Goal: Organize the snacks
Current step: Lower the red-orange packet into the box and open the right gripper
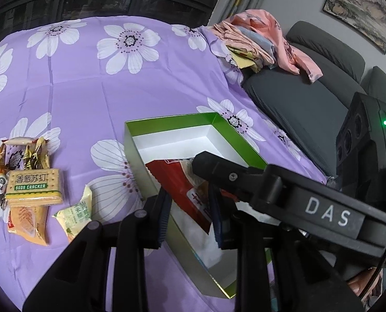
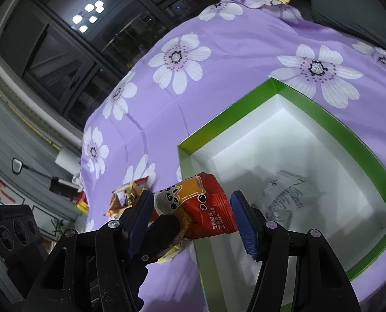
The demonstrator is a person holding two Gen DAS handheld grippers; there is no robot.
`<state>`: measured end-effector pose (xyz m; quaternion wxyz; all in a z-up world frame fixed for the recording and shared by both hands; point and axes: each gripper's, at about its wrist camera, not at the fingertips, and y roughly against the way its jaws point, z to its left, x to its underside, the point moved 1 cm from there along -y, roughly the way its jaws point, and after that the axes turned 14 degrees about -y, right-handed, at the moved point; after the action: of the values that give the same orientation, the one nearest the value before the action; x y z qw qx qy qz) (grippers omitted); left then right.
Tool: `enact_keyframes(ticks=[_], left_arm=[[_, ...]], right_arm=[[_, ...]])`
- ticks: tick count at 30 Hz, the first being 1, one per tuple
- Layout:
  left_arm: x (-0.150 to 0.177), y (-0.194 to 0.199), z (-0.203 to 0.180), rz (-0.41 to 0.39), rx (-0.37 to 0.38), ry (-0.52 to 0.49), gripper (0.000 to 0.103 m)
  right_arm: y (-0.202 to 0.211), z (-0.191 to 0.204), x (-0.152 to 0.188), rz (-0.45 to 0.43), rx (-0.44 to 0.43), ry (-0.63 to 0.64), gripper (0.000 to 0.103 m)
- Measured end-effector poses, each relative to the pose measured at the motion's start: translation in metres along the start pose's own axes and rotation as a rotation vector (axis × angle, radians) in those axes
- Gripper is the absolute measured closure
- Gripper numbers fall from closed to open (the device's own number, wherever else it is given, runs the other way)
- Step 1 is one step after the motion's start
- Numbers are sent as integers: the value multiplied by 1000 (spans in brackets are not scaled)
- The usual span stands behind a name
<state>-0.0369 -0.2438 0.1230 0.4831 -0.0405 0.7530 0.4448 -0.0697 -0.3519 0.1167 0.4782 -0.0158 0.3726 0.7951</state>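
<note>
We hold our left gripper (image 1: 190, 208) over the near end of the green box (image 1: 234, 135), its fingers spread around a red packet (image 1: 177, 179) without clearly gripping it. Our right gripper (image 2: 191, 219) hangs at the box's left wall (image 2: 218, 122), fingers apart, a red bubble-tea packet (image 2: 198, 202) between them. A clear wrapper (image 2: 283, 197) lies inside. Other snacks, including a soda cracker pack (image 1: 34, 186), sit left on the purple flowered cloth (image 1: 94, 83).

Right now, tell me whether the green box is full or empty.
Nearly empty. The green box shows mostly bare white floor, with one clear-wrapped packet lying inside; the red snack packet is over its rim.
</note>
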Motion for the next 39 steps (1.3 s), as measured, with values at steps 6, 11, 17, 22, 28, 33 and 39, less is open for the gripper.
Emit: enact_keyframes(ticks=[6,11,17,22,28,33,39], left_arm=[[-4,-10,-7,21,18,-24,78],[-7,-23,-16,42,29,-47,78],[-10,-39,-21,69,42,-62,79],[-16,-52,-26,92,54,-97,79],[-20,-67,-30,125,69,-103,79],[-21,-79,-27,170,84,-87,79],[-22,-91,-25,211,94,-89,79]], right_arm=[[3,-14,-6,-8,3,-43,39],[5,-28,-11,-12,14,-83,39],[1,-42,-19,-12,27,-126,39],[-1,-55,-26,-17,22,-162,39],[-4,-66,-33,-23,33,-199,39],[-9,-75,-38,-7,31,-225,39],[-17,-84,-41,8,50,-253,39]])
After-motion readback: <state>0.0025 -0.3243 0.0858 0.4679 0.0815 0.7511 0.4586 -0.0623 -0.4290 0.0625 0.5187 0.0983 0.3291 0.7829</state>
